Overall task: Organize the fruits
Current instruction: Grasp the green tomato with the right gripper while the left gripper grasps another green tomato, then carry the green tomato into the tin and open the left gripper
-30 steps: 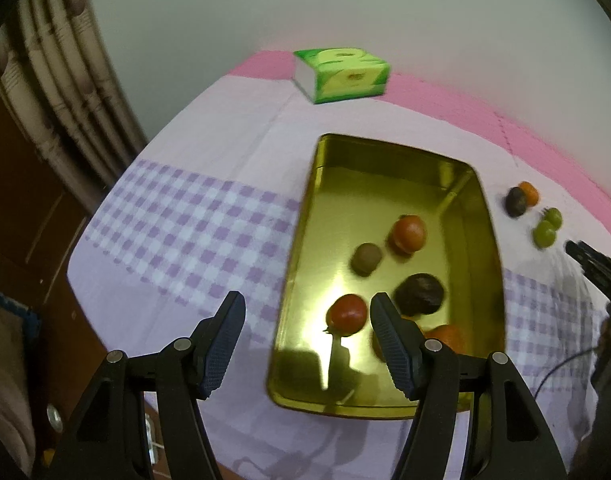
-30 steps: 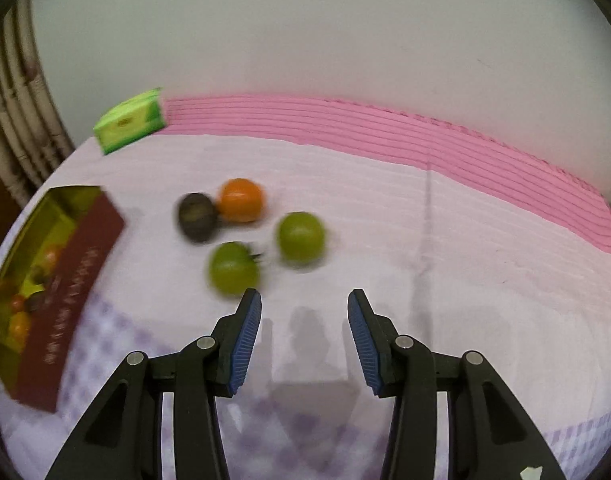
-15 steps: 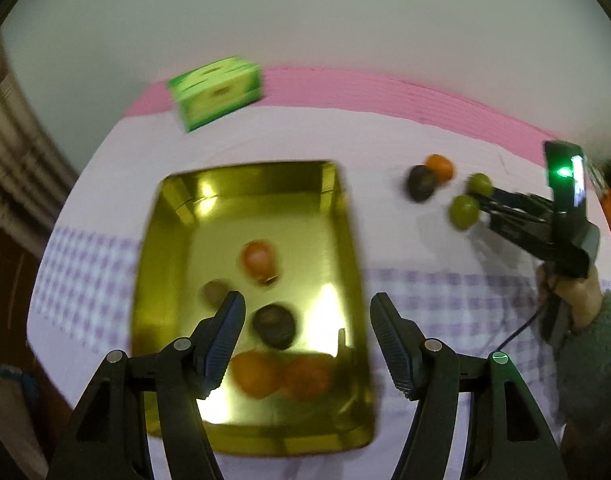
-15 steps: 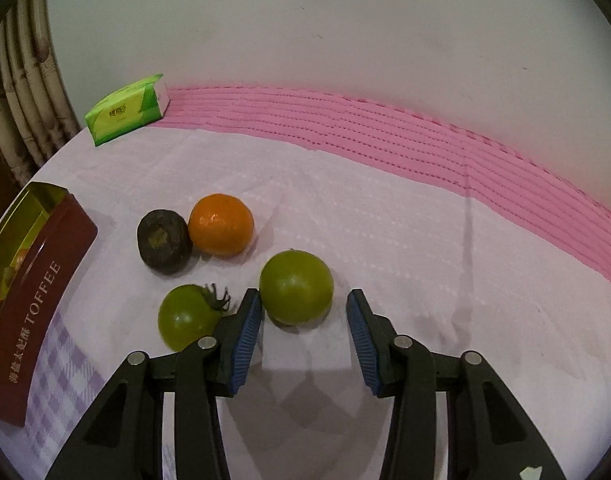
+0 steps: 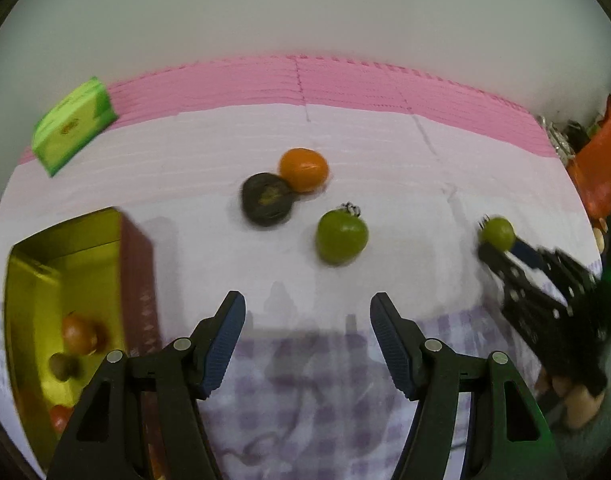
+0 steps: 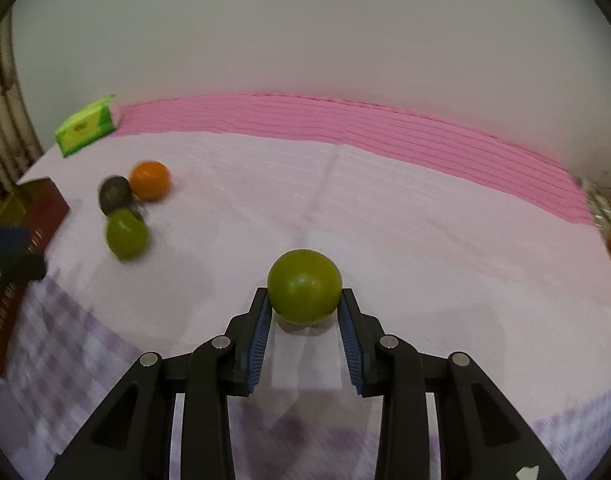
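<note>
Gripping a green fruit (image 6: 304, 286) between its blue pads, the right gripper (image 6: 305, 312) has its jaws closed against the fruit's two sides, with the fruit at the very fingertips above the pale tablecloth (image 6: 405, 240); whether it is clear of the cloth cannot be told. The left gripper (image 5: 307, 336) is empty, its jaws spread wide over the checked part of the cloth, and points toward the loose fruit. Nearest beyond its fingertips lies a second green fruit (image 5: 341, 236), stem up and on its own. Farther off, a dark fruit (image 5: 267, 199) and an orange (image 5: 304, 169) sit touching each other. To the left stands the gold tin (image 5: 121, 264), with several small reddish and brown fruits inside. A green tissue pack (image 5: 75, 124) lies near the pink mat (image 5: 345, 88) at the far edge.

Step in hand, as judged: the pick of one green fruit, with delivery to the tin not yet made. The next move calls for carrying it leftward over the tin's wall before release, keeping the grip steady since the round fruit is held only at the tips.
</note>
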The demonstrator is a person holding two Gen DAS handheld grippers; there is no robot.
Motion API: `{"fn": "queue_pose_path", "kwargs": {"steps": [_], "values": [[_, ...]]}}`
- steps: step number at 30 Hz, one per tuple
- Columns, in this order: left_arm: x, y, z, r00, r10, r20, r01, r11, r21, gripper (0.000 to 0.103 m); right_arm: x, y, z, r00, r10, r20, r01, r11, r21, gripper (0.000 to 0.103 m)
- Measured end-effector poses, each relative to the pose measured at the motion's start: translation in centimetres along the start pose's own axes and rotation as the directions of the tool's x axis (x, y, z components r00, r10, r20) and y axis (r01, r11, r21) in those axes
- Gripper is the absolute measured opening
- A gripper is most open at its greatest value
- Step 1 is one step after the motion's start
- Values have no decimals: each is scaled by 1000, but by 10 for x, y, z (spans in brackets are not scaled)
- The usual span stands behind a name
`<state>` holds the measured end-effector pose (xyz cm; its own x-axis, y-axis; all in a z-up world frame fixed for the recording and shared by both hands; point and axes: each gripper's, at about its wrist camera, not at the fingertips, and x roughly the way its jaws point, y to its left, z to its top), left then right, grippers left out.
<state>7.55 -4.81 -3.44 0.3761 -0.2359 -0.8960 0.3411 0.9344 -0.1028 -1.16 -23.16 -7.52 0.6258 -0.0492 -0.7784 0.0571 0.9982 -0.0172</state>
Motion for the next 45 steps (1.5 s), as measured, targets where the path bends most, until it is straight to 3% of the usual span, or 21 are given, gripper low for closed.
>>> {"fn": "queue_pose_path", "kwargs": {"steps": [4, 16, 18, 20, 22, 28, 34, 40, 45], "values": [[16, -1, 9, 1000, -1, -6, 1, 1000, -17, 66, 4, -13, -6, 1000, 5, -15, -4, 998, 59, 32], [39, -11, 24, 1000, 12, -23, -13, 1000, -22, 64, 2, -17, -8, 1000, 13, 2, -13, 997, 72, 33], [46, -15, 27, 999, 30, -29, -30, 999, -13, 61, 2, -19, -9, 1000, 15, 0, -15, 997, 71, 33], [51, -16, 27, 999, 29, -39, -30, 999, -11, 45, 1, -19, -9, 1000, 12, 0, -12, 998, 67, 33], [53, -16, 26, 999, 20, -48, -21, 1000, -18, 37, 1, -18, -9, 1000, 11, 0, -11, 998, 66, 33], [32, -20, 8, 999, 37, -26, -37, 999, 27, 37, 1, -18, -9, 1000, 9, -1, -8, 998, 65, 33], [1, -8, -14, 999, 31, -18, -31, 999, 11, 37, 1, -17, -9, 1000, 6, -2, -6, 998, 64, 33], [-39, 25, -34, 999, 50, 12, -49, 997, -60, 37, 1, -15, -9, 1000, 0, -3, 1, 998, 59, 33], [-68, 60, -49, 994, 106, 36, -101, 988, -120, 37, 2, -13, -9, 1000, -8, -5, 8, 998, 56, 33]]}}
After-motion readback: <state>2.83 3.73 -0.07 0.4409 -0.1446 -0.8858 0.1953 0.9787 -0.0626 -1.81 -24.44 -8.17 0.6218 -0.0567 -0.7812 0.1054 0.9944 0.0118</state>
